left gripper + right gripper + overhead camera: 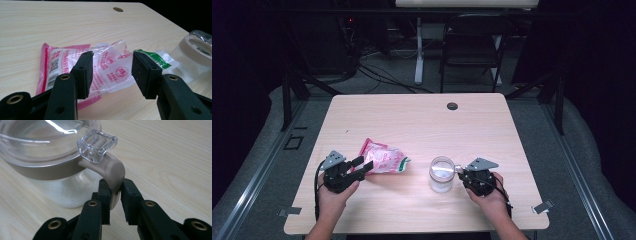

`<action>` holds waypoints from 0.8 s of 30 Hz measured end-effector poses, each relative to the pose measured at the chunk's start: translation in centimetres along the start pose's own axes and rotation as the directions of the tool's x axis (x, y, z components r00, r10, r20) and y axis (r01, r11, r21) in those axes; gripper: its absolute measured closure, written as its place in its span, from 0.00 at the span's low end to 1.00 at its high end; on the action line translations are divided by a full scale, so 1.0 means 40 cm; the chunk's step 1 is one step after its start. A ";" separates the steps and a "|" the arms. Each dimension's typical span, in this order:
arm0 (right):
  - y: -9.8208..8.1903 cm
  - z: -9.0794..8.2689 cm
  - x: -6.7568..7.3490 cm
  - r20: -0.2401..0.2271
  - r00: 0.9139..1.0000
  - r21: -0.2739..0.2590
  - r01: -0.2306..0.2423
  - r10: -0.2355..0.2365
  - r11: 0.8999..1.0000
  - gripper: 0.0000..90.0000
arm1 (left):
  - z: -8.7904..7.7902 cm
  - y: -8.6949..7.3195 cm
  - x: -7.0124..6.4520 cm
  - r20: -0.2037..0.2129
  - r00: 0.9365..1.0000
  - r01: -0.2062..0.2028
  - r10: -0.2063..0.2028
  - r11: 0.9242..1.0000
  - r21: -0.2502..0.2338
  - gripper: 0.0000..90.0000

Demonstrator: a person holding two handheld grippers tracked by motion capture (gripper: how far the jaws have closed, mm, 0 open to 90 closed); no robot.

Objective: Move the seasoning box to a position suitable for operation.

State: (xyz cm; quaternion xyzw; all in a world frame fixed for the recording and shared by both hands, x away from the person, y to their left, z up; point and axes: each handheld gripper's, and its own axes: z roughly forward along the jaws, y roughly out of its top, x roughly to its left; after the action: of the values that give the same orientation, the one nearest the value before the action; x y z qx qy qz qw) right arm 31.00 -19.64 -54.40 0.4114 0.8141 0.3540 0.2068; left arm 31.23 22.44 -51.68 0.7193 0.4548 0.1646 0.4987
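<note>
- Left hand-held gripper (111, 72) has its jaws spread, one on either side of the pink-and-clear plastic pouch (100, 68); the pads stand clear of the film.
- That pouch lies flat on the table (412, 117), to the left of the glass jar (441, 175), with its green-printed end toward the jar.
- Right hand-held gripper (115, 197) pinches the tan handle (113, 173) of the jar between narrow jaws, just under the clear lid tab (97, 145).
- The jar stands upright on the table, holds a white powder at its bottom, and sits just left of the right hand (489, 192).
- A dark round hole (452, 106) in the table lies well beyond the jar.
</note>
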 end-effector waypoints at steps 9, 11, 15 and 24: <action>0.005 0.008 0.010 -0.017 1.000 -0.008 0.020 -0.020 1.000 0.87 | 0.008 0.000 -0.007 -0.026 0.999 -0.029 0.029 0.999 0.023 0.58; 0.007 0.011 0.012 -0.029 0.999 -0.010 0.027 -0.027 1.000 0.87 | 0.006 0.000 -0.007 -0.030 0.999 -0.028 0.029 0.999 0.024 0.58; 0.010 0.017 0.014 -0.046 0.998 -0.020 0.037 -0.038 0.999 0.88 | 0.005 -0.001 -0.009 -0.042 0.998 -0.036 0.037 0.999 0.023 0.57; 0.016 0.017 0.003 -0.094 0.996 -0.045 0.010 -0.014 0.999 0.77 | 0.005 0.005 -0.013 -0.035 0.999 -0.031 0.032 0.999 0.028 0.56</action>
State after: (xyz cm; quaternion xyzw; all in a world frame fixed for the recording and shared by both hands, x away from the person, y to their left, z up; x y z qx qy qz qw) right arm 31.71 -19.02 -54.39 0.3847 0.8172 0.3899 0.1794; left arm 31.21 21.88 -51.50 0.7302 0.4544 0.1788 0.4779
